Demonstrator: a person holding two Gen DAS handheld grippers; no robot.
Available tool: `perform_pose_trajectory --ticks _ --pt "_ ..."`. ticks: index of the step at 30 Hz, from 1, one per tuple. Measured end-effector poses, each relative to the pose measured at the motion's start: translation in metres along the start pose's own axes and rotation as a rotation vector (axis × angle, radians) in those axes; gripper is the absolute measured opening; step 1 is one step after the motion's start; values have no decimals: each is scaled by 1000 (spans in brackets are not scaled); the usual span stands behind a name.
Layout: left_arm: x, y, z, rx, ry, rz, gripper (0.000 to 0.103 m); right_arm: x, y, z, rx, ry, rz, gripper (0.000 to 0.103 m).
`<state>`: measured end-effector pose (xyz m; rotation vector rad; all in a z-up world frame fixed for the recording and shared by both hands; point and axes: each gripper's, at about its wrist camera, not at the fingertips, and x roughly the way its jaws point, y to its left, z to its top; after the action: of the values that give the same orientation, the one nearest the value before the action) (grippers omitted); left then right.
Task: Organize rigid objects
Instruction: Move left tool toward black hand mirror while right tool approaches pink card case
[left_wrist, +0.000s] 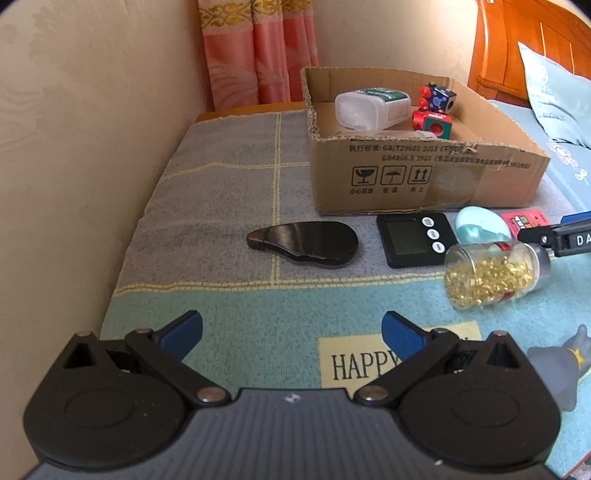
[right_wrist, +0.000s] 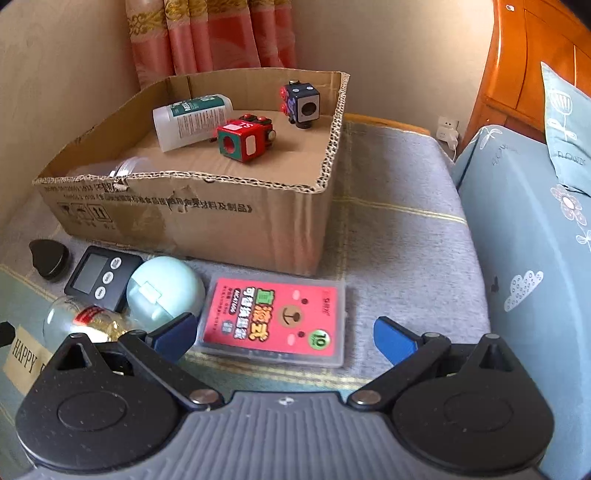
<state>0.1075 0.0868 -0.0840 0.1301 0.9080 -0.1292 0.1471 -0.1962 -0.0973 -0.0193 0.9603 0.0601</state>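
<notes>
A cardboard box (left_wrist: 424, 177) (right_wrist: 207, 221) holds a white bottle (left_wrist: 373, 107) (right_wrist: 192, 120), a red cube (left_wrist: 432, 123) (right_wrist: 245, 138), a dark cube (left_wrist: 437, 98) (right_wrist: 301, 103) and a clear jar (right_wrist: 125, 168). In front of it lie a black flat piece (left_wrist: 303, 242) (right_wrist: 50, 258), a black timer (left_wrist: 413, 238) (right_wrist: 101, 277), a mint egg-shaped case (left_wrist: 482, 225) (right_wrist: 166, 291), a jar of yellow capsules (left_wrist: 491, 273) (right_wrist: 81, 321) and a red card case (left_wrist: 524, 218) (right_wrist: 275, 321). My left gripper (left_wrist: 291, 332) is open and empty above the blanket. My right gripper (right_wrist: 284, 332) (left_wrist: 554, 236) is open over the card case.
The bed is covered with a grey checked blanket (left_wrist: 221, 206) and a teal "HAPPY" mat (left_wrist: 258, 332). A beige wall (left_wrist: 74, 147) is on the left, a pink curtain (left_wrist: 258, 51) behind. A teal pillow (right_wrist: 535, 258) and wooden headboard (right_wrist: 535, 55) stand on the right.
</notes>
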Motion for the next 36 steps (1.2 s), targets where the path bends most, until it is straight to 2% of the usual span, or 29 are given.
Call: perform_pose_trajectory --ticks 5,10,13,18,22,32,36 --pt "9 2 5 -6 10 -13 102 9 3 4 -21 33 10 103" --pt "19 1 7 -12 24 -43 102 16 5 2 -67 44 -41 103" --pt "24 0 7 -14 31 -72 102 14 -3 0 -53 42 -49 103" --pt "37 2 7 -31 30 -111 102 11 -11 -4 -55 44 -33 103" --pt "39 2 6 14 -9 -110 103 10 -11 -4 -49 45 -36 103" --pt "45 9 16 68 16 -147 103 8 -11 -7 -48 33 -35 103" --pt "51 10 23 92 -8 -149 103 6 -11 -9 -52 31 -31 103"
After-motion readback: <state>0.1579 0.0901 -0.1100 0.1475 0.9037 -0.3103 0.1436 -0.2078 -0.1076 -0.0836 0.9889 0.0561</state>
